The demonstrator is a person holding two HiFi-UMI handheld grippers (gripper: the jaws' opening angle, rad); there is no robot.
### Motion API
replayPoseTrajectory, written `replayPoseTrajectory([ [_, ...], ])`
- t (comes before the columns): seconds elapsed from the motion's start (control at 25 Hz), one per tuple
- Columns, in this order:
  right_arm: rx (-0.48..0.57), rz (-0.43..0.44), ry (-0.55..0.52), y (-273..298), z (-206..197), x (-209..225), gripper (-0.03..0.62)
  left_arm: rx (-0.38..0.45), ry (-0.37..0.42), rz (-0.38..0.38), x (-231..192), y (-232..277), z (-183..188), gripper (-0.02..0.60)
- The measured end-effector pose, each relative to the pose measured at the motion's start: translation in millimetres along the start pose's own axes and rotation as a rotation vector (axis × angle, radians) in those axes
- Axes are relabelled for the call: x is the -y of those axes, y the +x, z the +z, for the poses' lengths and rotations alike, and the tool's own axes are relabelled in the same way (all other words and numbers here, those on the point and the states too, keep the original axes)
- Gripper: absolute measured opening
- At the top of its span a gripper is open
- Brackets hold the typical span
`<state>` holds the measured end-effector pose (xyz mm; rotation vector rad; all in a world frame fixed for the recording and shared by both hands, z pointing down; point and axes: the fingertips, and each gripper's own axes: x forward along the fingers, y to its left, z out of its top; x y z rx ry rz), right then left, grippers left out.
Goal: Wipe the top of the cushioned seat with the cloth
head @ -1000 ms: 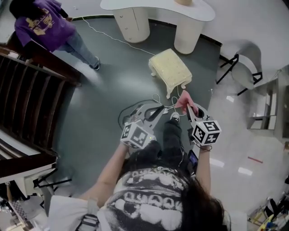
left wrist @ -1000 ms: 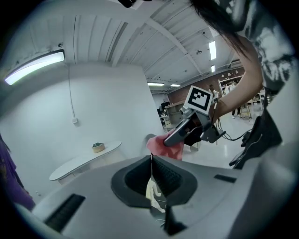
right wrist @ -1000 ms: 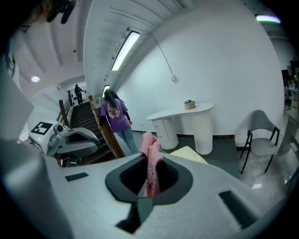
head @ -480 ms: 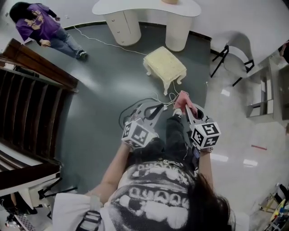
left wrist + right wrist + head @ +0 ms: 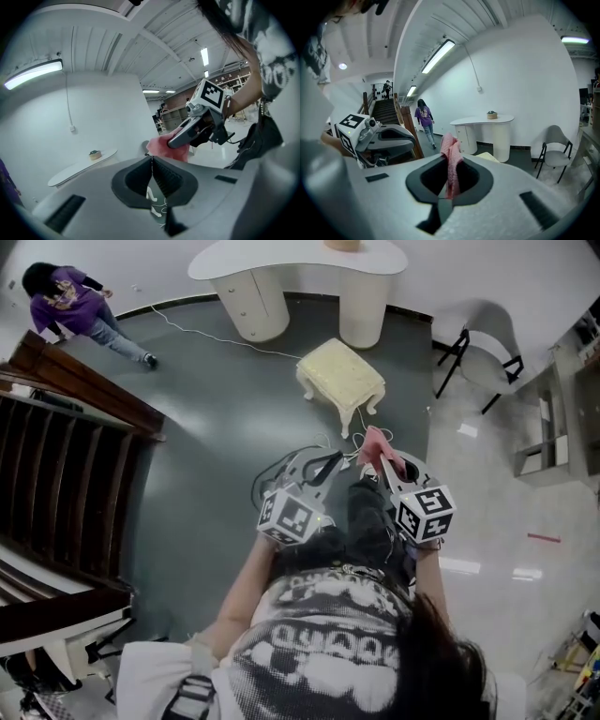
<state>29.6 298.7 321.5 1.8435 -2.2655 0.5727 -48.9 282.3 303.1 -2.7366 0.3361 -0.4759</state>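
Observation:
The cushioned seat (image 5: 341, 374) is a cream stool with curved legs on the grey floor, ahead of both grippers; a corner of the seat (image 5: 490, 156) shows past the right jaws. My right gripper (image 5: 377, 457) is shut on the pink cloth (image 5: 378, 442), which stands up between its jaws as a thin fold of cloth (image 5: 451, 161). My left gripper (image 5: 330, 463) is shut with nothing between its jaws, beside the right one. In the left gripper view the right gripper (image 5: 165, 143) and the cloth (image 5: 164, 146) show just beyond the jaws. Both are held at waist height, short of the seat.
A white curved desk (image 5: 298, 261) stands behind the seat, with a small bowl (image 5: 491, 114) on it. A white chair (image 5: 484, 356) stands at the right. A dark wooden staircase (image 5: 56, 456) fills the left. A person in purple (image 5: 67, 304) walks away far left. Cables (image 5: 216, 334) lie on the floor.
The seat and desk have slid slightly within the head view as the head moved. The person in purple has walked farther away. Both grippers stay shut, the cloth still held.

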Motion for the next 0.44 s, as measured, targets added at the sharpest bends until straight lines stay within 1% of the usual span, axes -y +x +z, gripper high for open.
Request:
replayPoseTrajectory([
  [0.44,-0.011,-0.012,-0.001,-5.8,-4.0,2.3,0.008,0.008,-0.008,-0.02,4.1,4.9,0.7,0.008],
])
